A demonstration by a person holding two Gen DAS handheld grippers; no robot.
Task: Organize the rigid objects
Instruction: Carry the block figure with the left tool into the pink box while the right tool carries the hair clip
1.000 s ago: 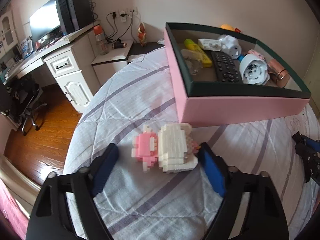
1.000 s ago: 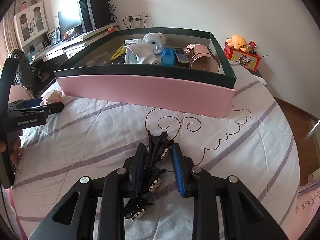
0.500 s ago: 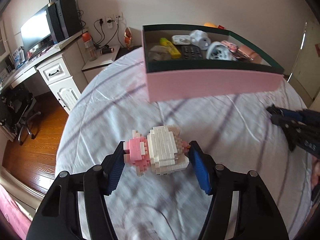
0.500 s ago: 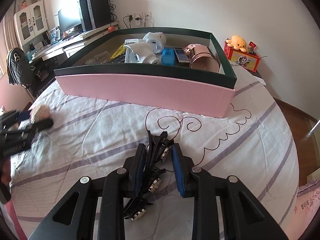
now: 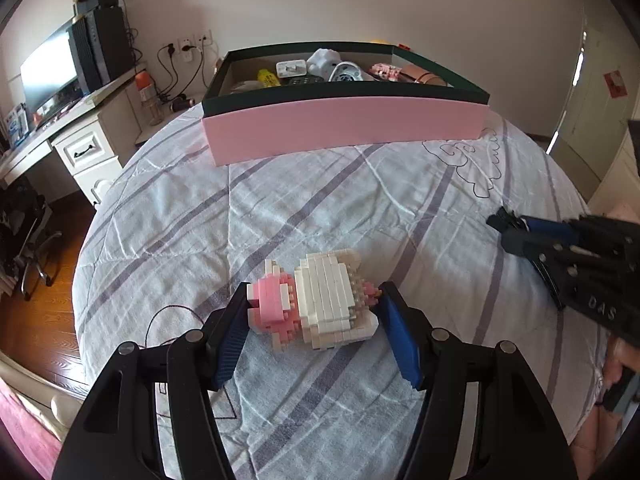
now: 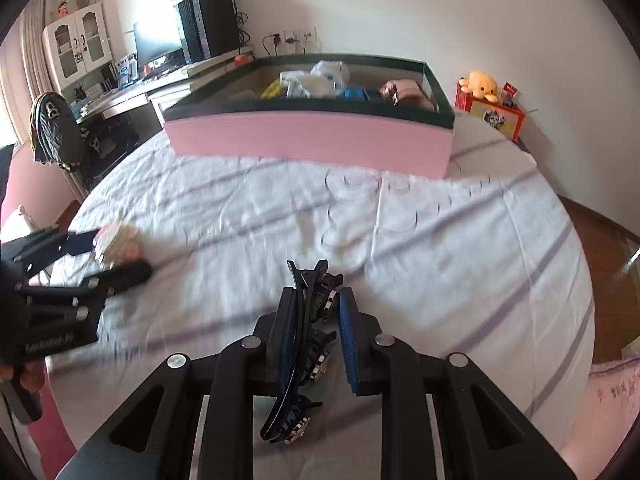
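Two grippers were mine, one in each hand, over a bed (image 5: 320,216) with a white, purple-striped cover.

My left gripper (image 5: 316,316) had a toy made of little bricks (image 5: 316,306) between its jaws. The toy was pink at one end and white at the other. It lay on its side on the bed. The blue pads (image 5: 402,344) were touching both ends of it, so my left jaws were clenched on the toy.

My right gripper (image 6: 318,320) had a black hair clip (image 6: 308,344) between its jaws. The clip had small shiny stones on it. My right jaws were squeezed tight on the clip. I could not tell if the clip was off the bed.

A big pink box (image 5: 344,128) with a dark green rim sat farther back on the bed. It was well apart from both the toy and the clip. Inside it I saw a remote, a yellow thing, some white things and a pink thing.

Beside the bed stood a white counter (image 5: 60,140) with a screen (image 5: 48,76) on it.
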